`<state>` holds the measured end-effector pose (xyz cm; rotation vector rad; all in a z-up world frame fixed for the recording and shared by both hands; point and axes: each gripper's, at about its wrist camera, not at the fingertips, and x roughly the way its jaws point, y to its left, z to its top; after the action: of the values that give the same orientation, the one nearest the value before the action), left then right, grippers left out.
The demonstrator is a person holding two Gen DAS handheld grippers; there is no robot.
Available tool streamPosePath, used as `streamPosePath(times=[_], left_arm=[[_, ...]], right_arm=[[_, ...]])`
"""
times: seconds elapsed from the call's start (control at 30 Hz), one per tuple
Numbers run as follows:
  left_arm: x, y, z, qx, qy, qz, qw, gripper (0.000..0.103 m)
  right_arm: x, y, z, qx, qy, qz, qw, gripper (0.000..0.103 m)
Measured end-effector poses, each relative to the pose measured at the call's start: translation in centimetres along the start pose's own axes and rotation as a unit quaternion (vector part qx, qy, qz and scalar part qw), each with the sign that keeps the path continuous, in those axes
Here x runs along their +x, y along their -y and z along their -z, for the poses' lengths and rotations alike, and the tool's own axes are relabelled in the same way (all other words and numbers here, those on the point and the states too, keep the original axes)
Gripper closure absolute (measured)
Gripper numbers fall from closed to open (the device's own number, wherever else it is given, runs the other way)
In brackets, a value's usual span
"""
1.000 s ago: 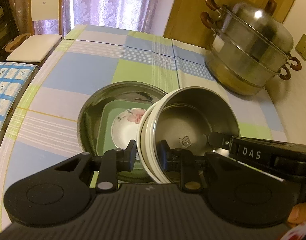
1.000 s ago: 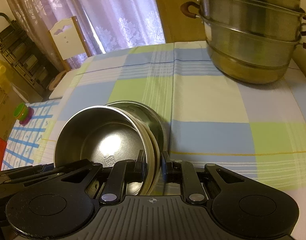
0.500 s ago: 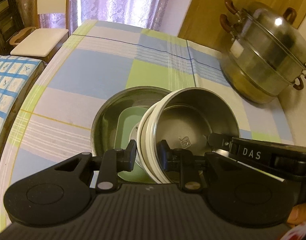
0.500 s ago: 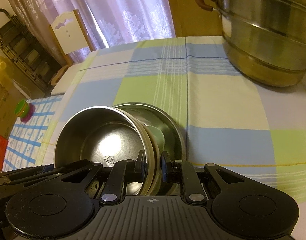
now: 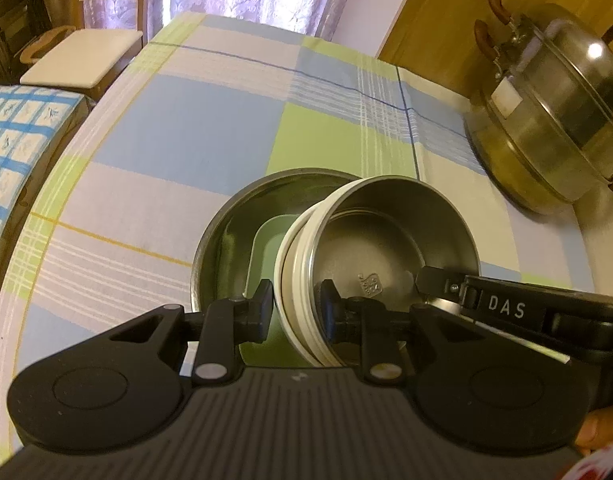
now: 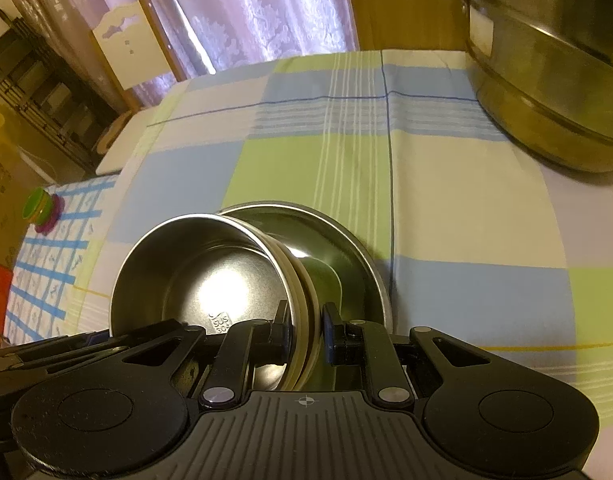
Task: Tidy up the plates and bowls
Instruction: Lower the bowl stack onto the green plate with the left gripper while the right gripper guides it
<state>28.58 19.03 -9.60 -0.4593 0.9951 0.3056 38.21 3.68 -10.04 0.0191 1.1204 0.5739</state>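
Observation:
Both grippers hold one steel bowl with a cream outer wall [image 5: 390,240] [image 6: 210,276] by opposite sides of its rim. My left gripper [image 5: 296,304] is shut on its left rim. My right gripper [image 6: 304,332] is shut on its right rim, and its finger [image 5: 430,280] shows inside the bowl in the left wrist view. The bowl hangs tilted just above a wide steel basin [image 5: 234,216] [image 6: 346,248] on the checked tablecloth. A green square plate [image 5: 266,252] [image 6: 326,280] lies in the basin, mostly hidden by the bowl.
A large stacked steel steamer pot [image 5: 554,108] [image 6: 546,60] stands at the table's far right. A white chair [image 5: 82,60] stands beyond the table's far left edge. A lower surface with a blue-patterned cloth [image 5: 10,140] lies to the left, with a small green toy [image 6: 40,208] on it.
Both grippers have carried the bowl forward and down over the basin. It now hides the white floral dish that showed on the green plate a second ago.

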Motion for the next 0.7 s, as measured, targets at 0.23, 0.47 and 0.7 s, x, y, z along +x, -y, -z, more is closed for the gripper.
streamPosePath(times=[0.23,0.47,0.7], left_arm=[[0.47,-0.25,0.05,-0.011,-0.008,-0.003,0.9999,0.081],[0.61,-0.26,-0.11,-0.014,-0.012,-0.004,0.9998,0.081],[0.41,-0.28,-0.12,-0.008,-0.008,0.007,0.9999,0.08]], right_arm=[[0.65,-0.02,-0.34,0.0,-0.018,-0.001,1.0,0.087],[0.89,0.0,-0.69,-0.008,-0.027,-0.002,1.0,0.087],[0.9,0.44,-0.39,-0.028,-0.021,-0.015,0.999,0.087]])
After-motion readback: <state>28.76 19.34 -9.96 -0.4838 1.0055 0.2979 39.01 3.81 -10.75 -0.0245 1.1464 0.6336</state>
